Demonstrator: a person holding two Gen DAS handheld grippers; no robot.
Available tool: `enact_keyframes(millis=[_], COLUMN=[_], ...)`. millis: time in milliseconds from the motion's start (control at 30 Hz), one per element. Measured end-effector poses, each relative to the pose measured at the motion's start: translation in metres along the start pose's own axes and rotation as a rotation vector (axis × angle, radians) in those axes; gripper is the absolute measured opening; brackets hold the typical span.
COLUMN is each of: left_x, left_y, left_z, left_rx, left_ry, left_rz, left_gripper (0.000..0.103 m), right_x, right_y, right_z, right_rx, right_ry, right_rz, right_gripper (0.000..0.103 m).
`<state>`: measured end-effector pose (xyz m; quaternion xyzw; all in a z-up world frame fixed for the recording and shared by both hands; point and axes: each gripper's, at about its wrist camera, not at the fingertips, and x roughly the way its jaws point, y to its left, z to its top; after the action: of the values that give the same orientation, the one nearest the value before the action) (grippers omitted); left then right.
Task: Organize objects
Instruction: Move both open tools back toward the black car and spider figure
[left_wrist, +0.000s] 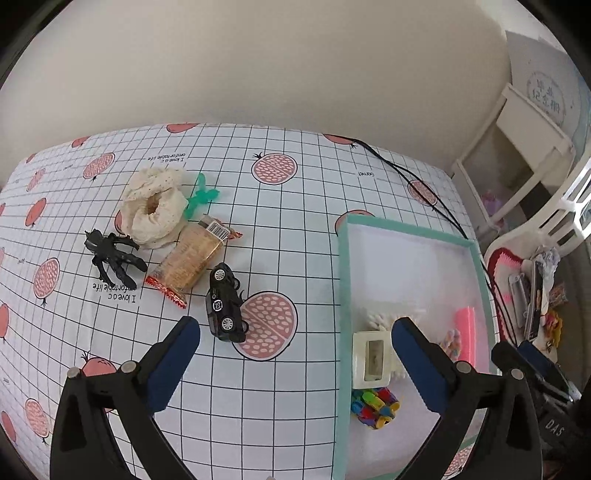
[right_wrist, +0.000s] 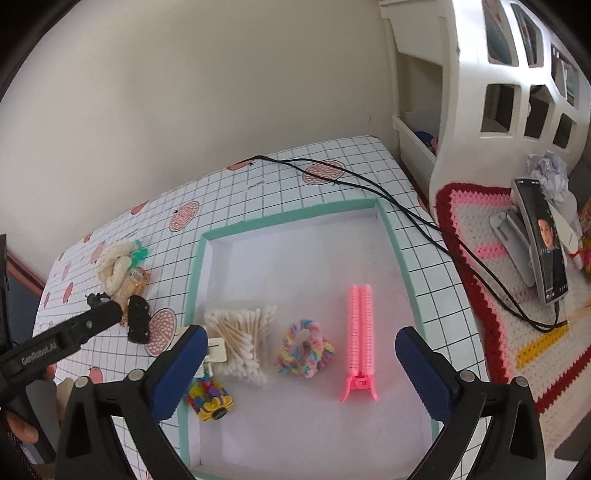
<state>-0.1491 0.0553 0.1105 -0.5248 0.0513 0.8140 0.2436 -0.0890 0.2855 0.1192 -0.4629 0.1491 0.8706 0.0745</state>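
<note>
We are holding the left gripper (left_wrist: 295, 343) spread wide and empty. The toy car (left_wrist: 224, 303) is lying just ahead, its length running along the fingers. The right gripper (right_wrist: 298, 350) is also hanging spread and empty, over the tray (right_wrist: 400, 254).

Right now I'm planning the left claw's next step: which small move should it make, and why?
Probably ease the open left claw forward and down over the black toy car. It is the closest loose item outside the green-rimmed tray, lying just ahead between the fingers, and nothing is held yet.
</note>
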Motion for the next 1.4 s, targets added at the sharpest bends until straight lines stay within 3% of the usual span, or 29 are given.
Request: enact_keyframes(millis=[233,467,600,733,1100,1400], left_x=[-0.003,-0.015,-0.027,-0.037,-0.041,-0.016], left_y=[0.014,0.046,0.077,0.115,0.200,0.231], left_z=[0.003,0.012,0.019,0.024,0.027,0.028], left_rx=[-0.010,-0.076,-0.116,-0.168,-0.341,-0.417], left_ry=[0.003,-0.046,-0.103,-0.153,-0.198,-0.132], left_rz=[-0.011,-0.002,0.034,0.080,0.127,0.108], left_gripper=[0.103,0.103,0.103,0.103,0.103,0.103], right_x=[-0.004,-0.014,-0.014,-0.004,0.009,0.040], right_y=[0.008,0.028,0.053,0.078,0.148,0.198], right_z=[-0.002,0.004,0.006,0.008,0.004,0.001], right_rx=[-0.012,0.017,-0.020,-0.041,-0.128,-0.204], right_ry=[0.008,-0.076,-0.132,-0.134,-0.157,-0.127], right_rz=[-0.023,0.010,0.023,0.053,0.117,0.107], right_gripper=[0.103,0.103,0.103,0.103,0.103,0.103])
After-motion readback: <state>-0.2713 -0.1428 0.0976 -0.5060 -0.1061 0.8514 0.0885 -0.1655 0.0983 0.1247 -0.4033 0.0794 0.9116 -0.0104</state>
